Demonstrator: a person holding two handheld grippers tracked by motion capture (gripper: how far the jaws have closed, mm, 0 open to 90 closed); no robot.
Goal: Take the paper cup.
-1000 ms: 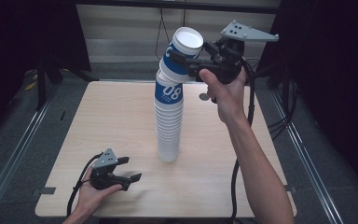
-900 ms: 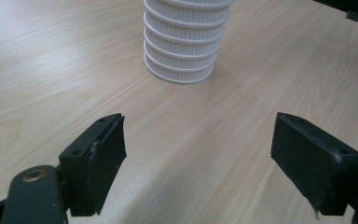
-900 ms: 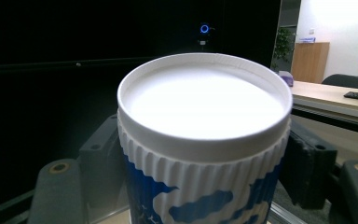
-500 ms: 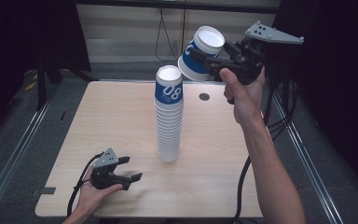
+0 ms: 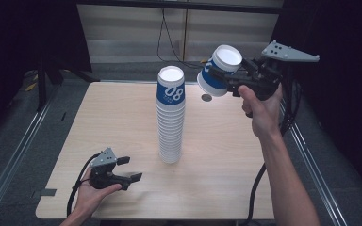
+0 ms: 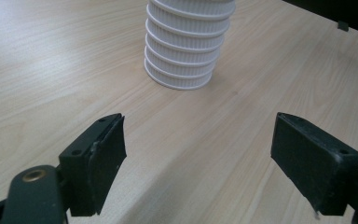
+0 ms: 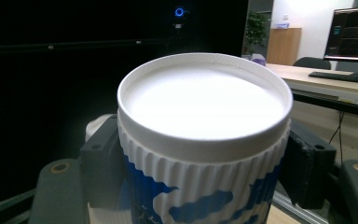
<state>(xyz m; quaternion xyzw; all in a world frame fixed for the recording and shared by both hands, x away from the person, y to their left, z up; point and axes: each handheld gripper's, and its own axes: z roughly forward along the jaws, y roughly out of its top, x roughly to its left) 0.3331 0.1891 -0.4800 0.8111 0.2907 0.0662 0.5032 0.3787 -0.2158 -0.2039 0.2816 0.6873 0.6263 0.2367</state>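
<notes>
At the near edge of the pale wooden desk, the left gripper rests low in the person's left hand, its jaws spread wide with nothing between them; the left gripper view looks between the two black pads at bare wood and the foot of the stack of cups. That stack of cups, a tall column of ribbed white paper cups topped by a blue-and-white one with white numerals, stands upright near the middle of the desk, well apart from the left gripper. Farther back and to the right, the right gripper is held up above the far right part of the desk, clamped on a single blue-and-white cup that is tilted, its white open mouth turned up and toward the camera. This cup is in the air, clear of the stack and to its right. In the right gripper view the cup sits with a pad against each side of its ribbed wall. A small dark round spot lies on the desk below the lifted cup. Beyond the desk, a black cable hangs down the back wall.
</notes>
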